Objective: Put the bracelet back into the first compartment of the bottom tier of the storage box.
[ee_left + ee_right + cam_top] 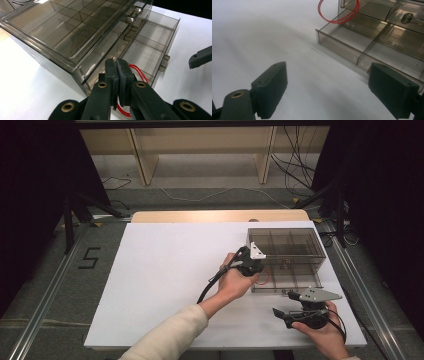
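Observation:
A smoky clear drawer box (pixel 286 242) stands at the table's right, its bottom drawer (pixel 290 281) pulled out toward me. My left gripper (pixel 253 266) hovers over the drawer's left end, shut on a thin red loop (pixel 266 277). In the left gripper view the pads (pixel 111 72) meet, with the red loop (pixel 139 72) showing above and below them over the divided drawer (pixel 147 50). My right gripper (pixel 283 312) is open in front of the drawer, nothing between its fingers (pixel 270 87). In the right gripper view the red loop (pixel 339 15) hangs at the drawer's corner (pixel 337 42).
The white table board (pixel 165 270) spreads bare to the left of the box. A metal knob (pixel 406 18) sits on an upper drawer front. The tip of my right gripper's jaw (pixel 200 58) shows at the right edge of the left gripper view. Black stands and cables surround the table.

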### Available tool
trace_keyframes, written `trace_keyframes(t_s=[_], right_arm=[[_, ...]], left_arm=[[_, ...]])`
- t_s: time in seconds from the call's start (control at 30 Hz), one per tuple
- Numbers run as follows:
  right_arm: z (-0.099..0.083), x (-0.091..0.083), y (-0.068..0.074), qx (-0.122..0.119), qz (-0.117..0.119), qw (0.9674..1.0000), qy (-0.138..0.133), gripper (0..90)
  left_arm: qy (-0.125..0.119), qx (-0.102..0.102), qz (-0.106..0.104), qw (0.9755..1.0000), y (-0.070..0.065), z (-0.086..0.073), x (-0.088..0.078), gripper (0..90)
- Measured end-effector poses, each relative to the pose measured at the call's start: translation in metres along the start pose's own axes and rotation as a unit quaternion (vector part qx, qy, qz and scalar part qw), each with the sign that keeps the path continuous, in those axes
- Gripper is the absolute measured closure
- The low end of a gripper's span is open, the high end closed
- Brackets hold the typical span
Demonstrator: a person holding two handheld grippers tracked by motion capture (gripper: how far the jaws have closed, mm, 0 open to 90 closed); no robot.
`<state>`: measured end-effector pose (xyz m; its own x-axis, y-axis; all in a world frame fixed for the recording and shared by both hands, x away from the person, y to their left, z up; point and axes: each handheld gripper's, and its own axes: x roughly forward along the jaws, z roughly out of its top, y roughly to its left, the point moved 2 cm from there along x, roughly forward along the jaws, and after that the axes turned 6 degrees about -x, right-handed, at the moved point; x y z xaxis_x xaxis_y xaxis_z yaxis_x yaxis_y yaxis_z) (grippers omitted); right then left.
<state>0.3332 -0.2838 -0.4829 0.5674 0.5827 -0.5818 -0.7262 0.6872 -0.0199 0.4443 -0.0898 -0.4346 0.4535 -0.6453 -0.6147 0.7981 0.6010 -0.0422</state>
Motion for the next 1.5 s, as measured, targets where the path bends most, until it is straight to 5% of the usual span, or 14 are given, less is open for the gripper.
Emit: trace_keyframes(t_s=[1.5], right_arm=[[0.000,0.000,0.001,0.005,-0.001,1.0000,-0.003,16.5]], left_arm=[[0.019,0.039,0.008,0.9990,-0.006,-0.004,0.034,88.0]])
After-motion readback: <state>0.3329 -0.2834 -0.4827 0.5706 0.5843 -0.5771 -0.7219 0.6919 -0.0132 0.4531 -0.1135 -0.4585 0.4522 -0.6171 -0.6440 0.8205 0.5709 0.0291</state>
